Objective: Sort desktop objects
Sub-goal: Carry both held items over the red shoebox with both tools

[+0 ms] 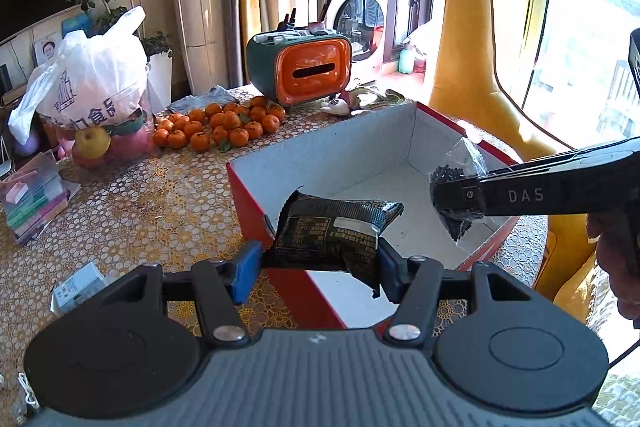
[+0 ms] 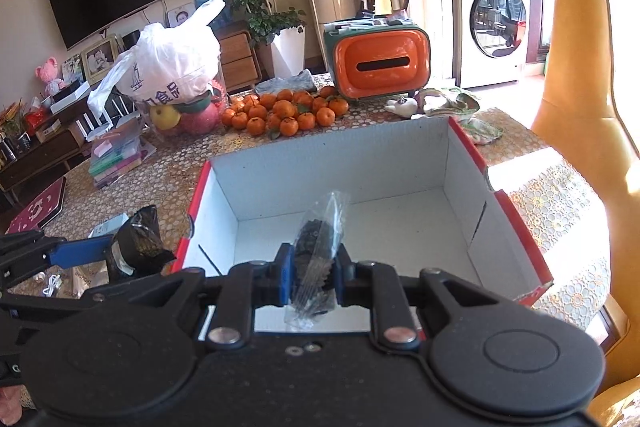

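A red cardboard box (image 1: 246, 195) with a white inside stands open on the table, also seen as the box (image 2: 516, 223) in the right wrist view. My left gripper (image 1: 316, 259) is shut on a black foil packet (image 1: 332, 231), held over the box's near left wall. My right gripper (image 2: 310, 279) is shut on a small clear bag of dark bits (image 2: 316, 247), hanging above the box's floor. From the left wrist view the right gripper (image 1: 456, 195) reaches in from the right with that bag (image 1: 456, 171). The left gripper's packet (image 2: 140, 239) shows at the left in the right wrist view.
Behind the box lie several mandarins (image 1: 224, 125), an orange and green tissue holder (image 1: 304, 67) and a white plastic bag over fruit (image 1: 92, 83). Stacked flat cases (image 1: 34, 203) and a small carton (image 1: 76, 287) sit left. A yellow chair (image 1: 472, 67) stands right.
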`<state>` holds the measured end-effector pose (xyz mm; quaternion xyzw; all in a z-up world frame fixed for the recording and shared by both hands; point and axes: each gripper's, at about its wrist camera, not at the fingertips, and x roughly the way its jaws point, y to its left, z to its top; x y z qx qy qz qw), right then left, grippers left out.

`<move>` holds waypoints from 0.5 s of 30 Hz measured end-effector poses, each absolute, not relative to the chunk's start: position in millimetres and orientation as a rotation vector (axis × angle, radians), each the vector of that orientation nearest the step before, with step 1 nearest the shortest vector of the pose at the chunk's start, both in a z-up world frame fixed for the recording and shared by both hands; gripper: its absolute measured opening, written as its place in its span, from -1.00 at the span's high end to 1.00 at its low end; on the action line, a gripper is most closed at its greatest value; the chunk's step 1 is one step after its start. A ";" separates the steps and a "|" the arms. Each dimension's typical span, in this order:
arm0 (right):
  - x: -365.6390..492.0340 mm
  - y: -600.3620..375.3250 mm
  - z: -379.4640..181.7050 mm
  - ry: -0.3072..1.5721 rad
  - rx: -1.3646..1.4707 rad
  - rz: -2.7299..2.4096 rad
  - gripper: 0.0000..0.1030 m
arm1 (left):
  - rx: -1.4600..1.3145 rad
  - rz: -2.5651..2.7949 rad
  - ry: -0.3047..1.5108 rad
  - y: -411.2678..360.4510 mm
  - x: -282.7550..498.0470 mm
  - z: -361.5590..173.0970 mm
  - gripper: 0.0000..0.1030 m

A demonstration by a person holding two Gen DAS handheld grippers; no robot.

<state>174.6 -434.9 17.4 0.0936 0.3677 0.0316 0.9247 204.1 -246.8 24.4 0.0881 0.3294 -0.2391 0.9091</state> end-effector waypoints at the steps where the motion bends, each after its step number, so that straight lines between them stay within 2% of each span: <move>1: 176.9 -437.0 14.7 0.758 0.191 0.061 0.63 | 0.188 -0.498 0.682 -251.5 207.4 23.2 -0.13; 15: 214.1 -467.9 -21.0 0.848 0.187 -0.010 0.63 | 0.290 -0.548 0.767 -304.8 255.6 -6.2 -0.13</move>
